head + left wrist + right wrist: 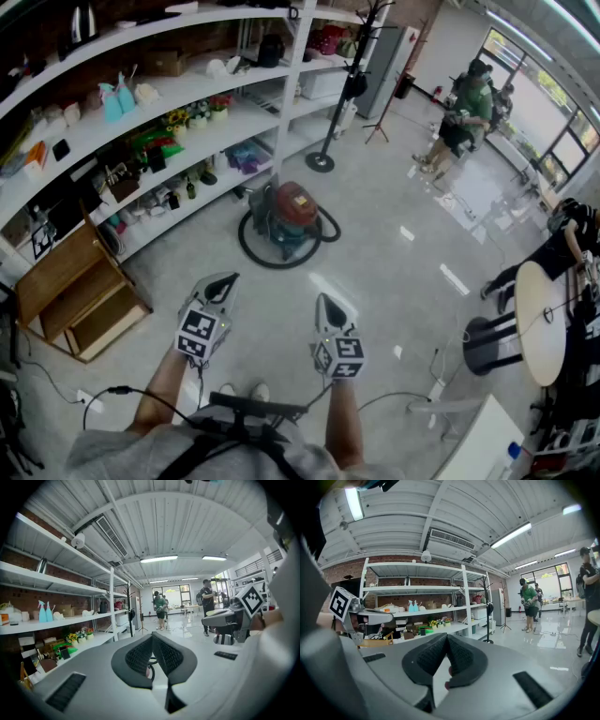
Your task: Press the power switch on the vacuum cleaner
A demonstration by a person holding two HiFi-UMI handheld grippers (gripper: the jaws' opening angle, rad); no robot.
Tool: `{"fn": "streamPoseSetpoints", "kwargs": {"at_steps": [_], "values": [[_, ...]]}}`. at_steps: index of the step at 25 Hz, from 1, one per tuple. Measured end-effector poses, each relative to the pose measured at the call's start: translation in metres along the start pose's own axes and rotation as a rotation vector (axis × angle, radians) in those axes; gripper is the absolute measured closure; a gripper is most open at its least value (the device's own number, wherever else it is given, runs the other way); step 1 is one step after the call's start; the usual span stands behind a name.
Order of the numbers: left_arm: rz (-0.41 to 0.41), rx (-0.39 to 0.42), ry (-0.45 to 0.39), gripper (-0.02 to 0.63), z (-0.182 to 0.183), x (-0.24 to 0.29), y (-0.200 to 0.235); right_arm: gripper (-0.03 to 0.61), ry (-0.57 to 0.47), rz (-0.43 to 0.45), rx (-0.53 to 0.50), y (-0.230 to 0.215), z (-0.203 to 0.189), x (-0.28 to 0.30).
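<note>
Pale glossy flooring is spread through an open room, with white shelving lined along one side. The vacuum cleaner, red-topped and ringed by its black hose, is stood on the floor just in front of the shelving. The left gripper and right gripper are held side by side, well apart from it, each with jaws closed tip to tip and nothing between them.

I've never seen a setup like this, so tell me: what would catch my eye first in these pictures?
A red-topped vacuum cleaner stands on the pale floor beside long white shelves, its black hose looped round it. Nearer the camera, the left gripper and right gripper, both shut, point towards it, well short of touching.
</note>
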State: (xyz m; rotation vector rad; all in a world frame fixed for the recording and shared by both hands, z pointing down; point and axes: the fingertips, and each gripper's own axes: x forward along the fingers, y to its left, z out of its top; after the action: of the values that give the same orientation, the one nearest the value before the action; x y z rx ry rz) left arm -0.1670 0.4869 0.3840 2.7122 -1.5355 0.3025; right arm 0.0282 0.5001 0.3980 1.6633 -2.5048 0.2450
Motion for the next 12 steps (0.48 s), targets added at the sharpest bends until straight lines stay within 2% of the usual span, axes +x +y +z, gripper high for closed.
{"fn": "streamPoseSetpoints", "kwargs": {"at_steps": [12], "values": [[-0.016,-0.008,0.008,0.607,0.002,0.024,-0.028,0.566,0.016,-0.020,0.039,-0.039,-0.009,-0.011]]}}
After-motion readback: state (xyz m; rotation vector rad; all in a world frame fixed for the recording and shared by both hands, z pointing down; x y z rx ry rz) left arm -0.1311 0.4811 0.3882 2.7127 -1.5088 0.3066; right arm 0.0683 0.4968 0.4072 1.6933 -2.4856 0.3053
